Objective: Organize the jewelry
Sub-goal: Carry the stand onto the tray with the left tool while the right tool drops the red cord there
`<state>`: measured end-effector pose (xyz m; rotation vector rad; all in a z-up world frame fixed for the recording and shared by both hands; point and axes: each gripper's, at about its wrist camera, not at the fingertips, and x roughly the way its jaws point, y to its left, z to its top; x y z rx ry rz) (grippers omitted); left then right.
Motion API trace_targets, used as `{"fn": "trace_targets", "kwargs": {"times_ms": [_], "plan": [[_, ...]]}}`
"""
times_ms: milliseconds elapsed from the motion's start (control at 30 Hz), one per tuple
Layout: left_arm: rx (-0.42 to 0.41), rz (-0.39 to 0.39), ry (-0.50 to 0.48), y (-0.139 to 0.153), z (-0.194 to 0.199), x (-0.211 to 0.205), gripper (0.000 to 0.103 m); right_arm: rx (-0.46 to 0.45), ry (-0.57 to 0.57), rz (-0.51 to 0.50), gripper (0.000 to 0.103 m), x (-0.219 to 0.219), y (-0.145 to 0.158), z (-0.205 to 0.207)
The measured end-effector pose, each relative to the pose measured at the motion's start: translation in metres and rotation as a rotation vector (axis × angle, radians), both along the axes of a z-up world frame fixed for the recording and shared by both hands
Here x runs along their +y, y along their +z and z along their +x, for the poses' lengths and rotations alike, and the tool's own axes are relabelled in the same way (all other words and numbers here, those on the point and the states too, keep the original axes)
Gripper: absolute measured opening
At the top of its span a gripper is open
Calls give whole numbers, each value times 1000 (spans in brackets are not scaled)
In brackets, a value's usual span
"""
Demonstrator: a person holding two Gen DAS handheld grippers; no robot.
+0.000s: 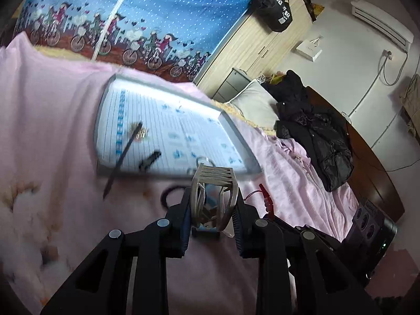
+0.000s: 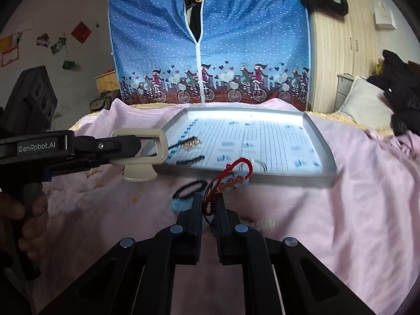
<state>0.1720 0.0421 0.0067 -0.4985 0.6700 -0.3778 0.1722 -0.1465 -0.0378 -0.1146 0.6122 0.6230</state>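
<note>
My left gripper (image 1: 212, 207) is shut on a beige ribbed jewelry stand (image 1: 214, 181), held just above the pink sheet in front of the tray (image 1: 241, 141). From the right wrist view the same stand (image 2: 147, 147) shows at the left, clamped by the left gripper (image 2: 131, 145). My right gripper (image 2: 209, 202) is shut on a red cord bracelet (image 2: 236, 173) with pink beads, hanging near the tray's front rim (image 2: 325, 149). A gold piece (image 2: 190, 141) and a black cord (image 2: 193, 160) lie on the tray's lined paper. A black hair tie (image 2: 189, 190) rests on the sheet.
A dark stick (image 1: 123, 157) lies across the tray's near corner. The pink sheet (image 2: 354, 210) covers the bed. A blue zip wardrobe (image 2: 210, 39) stands behind, with a grey pillow (image 2: 365, 105) and a black jacket (image 1: 315, 131) to the right. A hand (image 2: 29, 210) grips the left tool.
</note>
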Motion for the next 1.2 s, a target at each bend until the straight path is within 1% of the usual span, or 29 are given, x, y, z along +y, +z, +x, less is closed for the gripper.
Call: {"fn": "trace_targets", "kwargs": {"times_ms": [100,167,233,333,433,500,533,633,700,767,833,900,933,967,1000,1033,1067,1100,1133,1167,1200], "plan": [[-24,78,-9,10,29,-1,23,30,36,-3,9,10,7,36],[-14,97,1,8,51,0,23,29,49,-37,9,17,8,61],[8,109,17,2,72,3,23,21,51,-76,9,24,6,85],[48,155,22,-13,98,3,23,48,39,-93,9,27,-2,110],[86,199,19,-29,114,1,23,74,16,-92,9,28,-13,126],[132,202,15,-40,122,0,23,113,-6,-76,9,25,-22,133],[166,191,14,-46,126,1,23,126,-19,-73,9,25,-25,136],[217,162,18,-57,129,5,23,149,-42,-75,10,22,-30,137],[224,146,26,-57,126,9,24,150,-56,-76,10,18,-30,134],[238,156,37,-56,122,11,26,159,-70,-73,15,13,-29,131],[249,172,43,-50,119,10,34,151,-96,-58,19,5,-23,126],[234,173,62,-40,110,12,50,134,-120,-34,27,-3,-14,120],[221,168,69,-36,106,14,56,117,-137,-15,35,-9,-7,114],[206,165,75,-31,103,13,67,103,-148,0,44,-12,-2,110],[189,165,86,-25,98,14,75,88,-157,13,48,-16,4,104],[165,168,96,-17,92,15,78,66,-165,27,55,-21,12,96],[135,171,104,-9,85,15,82,49,-168,36,62,-23,18,91],[113,176,112,-3,80,14,87,27,-166,52,66,-27,25,82],[82,184,127,5,71,14,89,12,-160,64,74,-29,31,76],[52,189,138,11,63,14,96,-6,-151,80,80,-31,39,68],[18,191,150,19,54,14,101,-28,-141,96,83,-34,46,58]]}}
